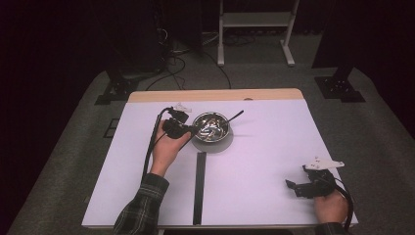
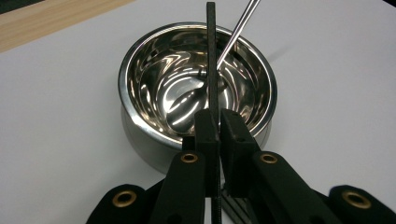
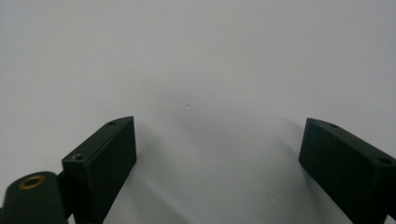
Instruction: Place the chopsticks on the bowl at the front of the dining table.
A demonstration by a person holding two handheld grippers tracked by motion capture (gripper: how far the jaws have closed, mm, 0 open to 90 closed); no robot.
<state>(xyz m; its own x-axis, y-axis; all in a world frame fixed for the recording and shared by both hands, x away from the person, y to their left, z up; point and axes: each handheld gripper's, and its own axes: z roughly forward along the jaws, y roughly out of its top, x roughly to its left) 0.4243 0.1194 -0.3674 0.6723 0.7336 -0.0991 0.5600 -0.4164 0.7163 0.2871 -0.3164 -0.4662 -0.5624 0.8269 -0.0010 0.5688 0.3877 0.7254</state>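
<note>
The left gripper [image 2: 213, 128] pinches a thin black strip [image 2: 211, 56] upright at the near rim of the steel bowl [image 2: 140, 116], where a spoon [image 2: 187, 105] rests; placing seems unfinished, while the right gripper [image 3: 217, 149] idles wide open on the table [image 1: 264, 147]

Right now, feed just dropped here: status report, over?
Left hand-held gripper shut on thin black stick. Steel bowl holds spoon. Right hand-held gripper open. Nothing blocking.
</note>
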